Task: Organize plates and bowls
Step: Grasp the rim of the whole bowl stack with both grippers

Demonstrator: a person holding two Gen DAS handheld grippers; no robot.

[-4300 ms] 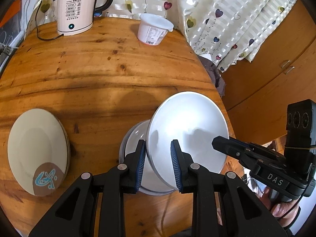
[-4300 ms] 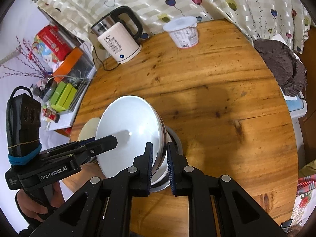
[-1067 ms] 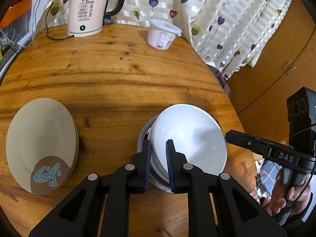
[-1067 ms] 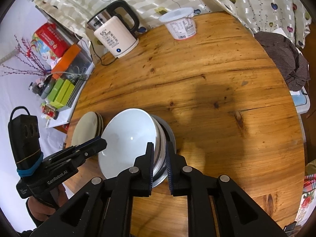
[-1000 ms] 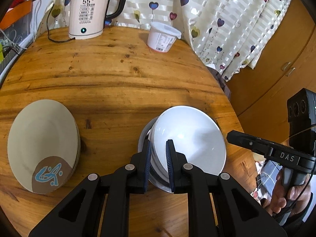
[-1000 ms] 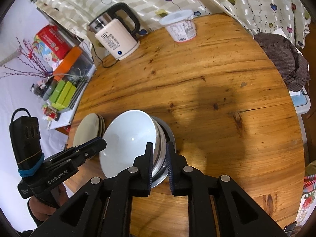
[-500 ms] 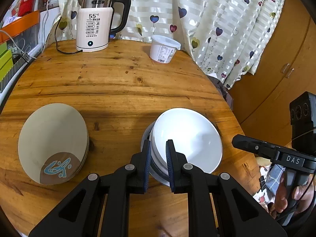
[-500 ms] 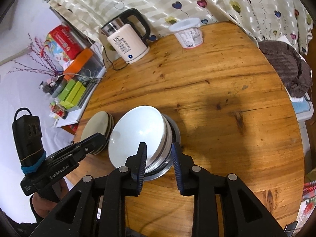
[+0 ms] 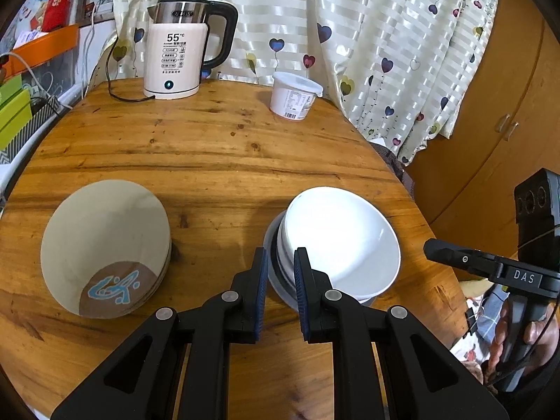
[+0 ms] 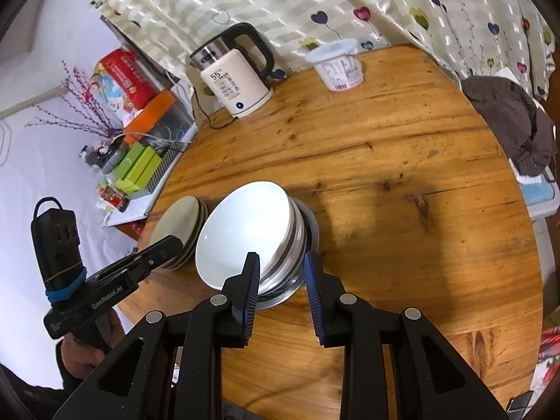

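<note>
A white bowl (image 9: 341,241) tops a stack of nested bowls on the round wooden table (image 9: 217,161); the stack also shows in the right wrist view (image 10: 252,245). A stack of beige plates (image 9: 105,248) with a brown and blue mark lies to its left, and it shows in the right wrist view (image 10: 180,224). My left gripper (image 9: 280,273) is open and empty, just short of the bowl stack's near rim. My right gripper (image 10: 281,281) is open and empty, at the stack's other side.
A white electric kettle (image 9: 175,59) with its cord stands at the table's far side. A white plastic tub (image 9: 294,96) stands to its right. A curtain hangs behind. A dark cloth (image 10: 511,119) lies off the table's right edge. Shelf clutter (image 10: 136,161) sits at the left.
Both grippers let go of the white bowl, which now rests on the stack, and pulled back and up. The right opened first, then the left.
</note>
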